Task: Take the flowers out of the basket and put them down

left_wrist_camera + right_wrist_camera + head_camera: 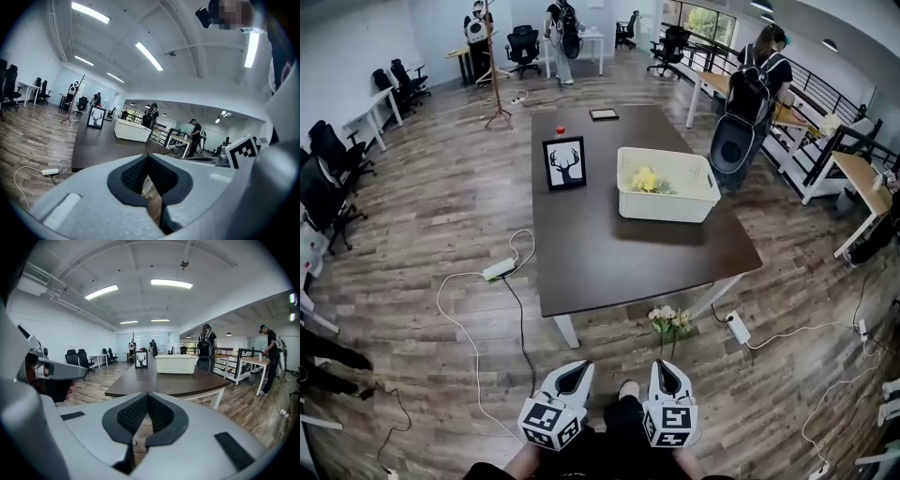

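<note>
A white basket (pixel 667 185) stands on the dark table (pixel 609 262), right of its middle, with yellow flowers (pixel 645 179) inside. A bunch of pale flowers (pixel 668 321) is on the floor by the table's near right leg. My left gripper (pixel 575 368) and right gripper (pixel 662 367) are held low in front of the table, side by side, both shut and holding nothing. In the left gripper view, the left gripper (pixel 148 159) points at the table, with the basket (pixel 132 130) far ahead. The right gripper (pixel 147 397) faces the basket (pixel 175 364) along the tabletop.
A framed deer picture (pixel 564 162), a small red object (pixel 560 130) and a flat dark tablet (pixel 603 114) share the table. Power strips (pixel 499 270) (pixel 737 328) and cables lie on the floor. A person with a backpack (pixel 750 94) stands beyond the table's right side.
</note>
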The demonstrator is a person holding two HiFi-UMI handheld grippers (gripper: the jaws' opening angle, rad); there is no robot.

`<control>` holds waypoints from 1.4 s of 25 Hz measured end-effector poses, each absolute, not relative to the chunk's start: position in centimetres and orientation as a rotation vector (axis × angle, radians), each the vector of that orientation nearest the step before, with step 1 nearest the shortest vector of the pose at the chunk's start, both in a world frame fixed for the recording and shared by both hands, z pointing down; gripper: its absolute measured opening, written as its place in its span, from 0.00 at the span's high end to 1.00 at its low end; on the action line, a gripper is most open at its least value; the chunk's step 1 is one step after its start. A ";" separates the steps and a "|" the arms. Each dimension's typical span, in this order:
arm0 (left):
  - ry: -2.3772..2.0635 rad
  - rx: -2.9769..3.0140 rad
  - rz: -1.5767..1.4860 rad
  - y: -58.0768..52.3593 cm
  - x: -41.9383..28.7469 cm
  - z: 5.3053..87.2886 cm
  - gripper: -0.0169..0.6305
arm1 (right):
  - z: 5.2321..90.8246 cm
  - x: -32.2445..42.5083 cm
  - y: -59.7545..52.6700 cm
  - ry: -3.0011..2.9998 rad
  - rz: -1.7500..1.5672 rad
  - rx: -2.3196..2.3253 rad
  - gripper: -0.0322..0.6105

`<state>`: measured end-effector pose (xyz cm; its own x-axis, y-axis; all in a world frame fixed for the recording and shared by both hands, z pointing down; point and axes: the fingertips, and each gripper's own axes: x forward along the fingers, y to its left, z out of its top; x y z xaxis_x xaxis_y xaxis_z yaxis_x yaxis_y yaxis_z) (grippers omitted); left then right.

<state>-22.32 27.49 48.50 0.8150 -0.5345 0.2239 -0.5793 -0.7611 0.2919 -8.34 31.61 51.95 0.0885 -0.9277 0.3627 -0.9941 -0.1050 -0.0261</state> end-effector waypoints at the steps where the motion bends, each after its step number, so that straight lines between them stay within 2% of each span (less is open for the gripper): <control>1: -0.856 2.648 0.179 26.9 -21.7 48.5 0.96 | 51.9 -7.7 30.8 -1.945 0.423 2.126 0.94; 21: -0.957 2.591 0.170 21.8 -7.9 49.7 0.96 | 53.2 6.4 25.0 -2.026 0.429 2.004 0.94; 35: -0.933 2.572 0.192 19.5 -5.0 50.7 0.96 | 54.8 8.3 24.6 -2.014 0.494 1.989 0.94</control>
<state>-4.96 19.51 50.71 0.7681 -0.5859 0.2585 -0.6403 -0.6992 0.3180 8.29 24.64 54.79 -0.0228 -0.9074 0.4197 -0.9986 0.0007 -0.0527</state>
